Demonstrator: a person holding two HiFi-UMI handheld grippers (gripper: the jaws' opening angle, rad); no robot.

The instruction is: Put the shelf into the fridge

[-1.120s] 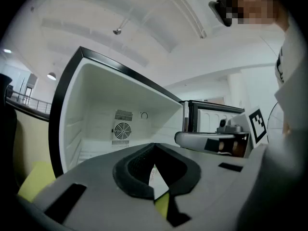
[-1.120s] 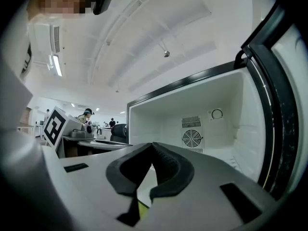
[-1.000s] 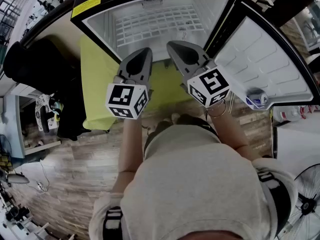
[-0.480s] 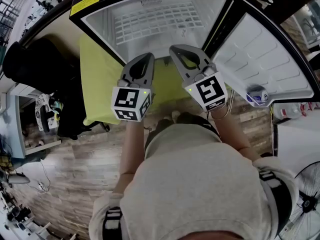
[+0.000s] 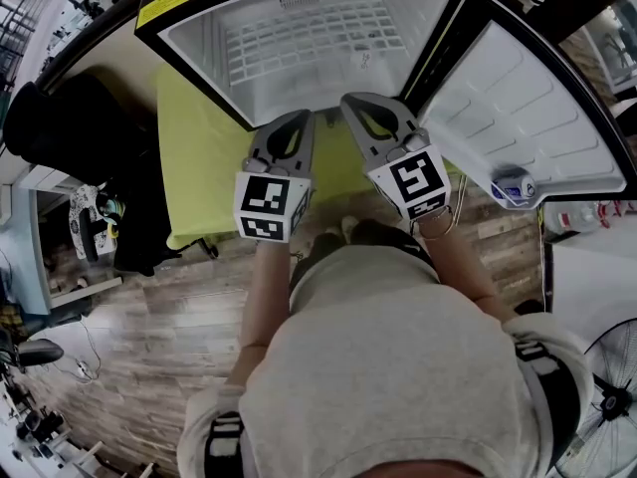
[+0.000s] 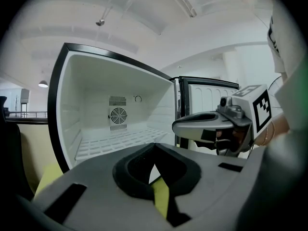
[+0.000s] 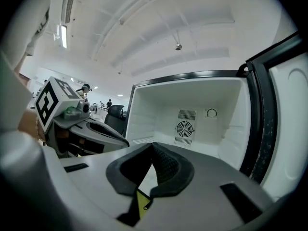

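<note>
White wire shelf lies in fridge at 12 o'clock; left gripper and right gripper hang outside, clenched empty, task likely done.

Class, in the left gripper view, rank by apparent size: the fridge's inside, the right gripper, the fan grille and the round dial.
1. fridge's inside, largest
2. right gripper, though nearness to the camera inflates it
3. fan grille
4. round dial, smallest
</note>
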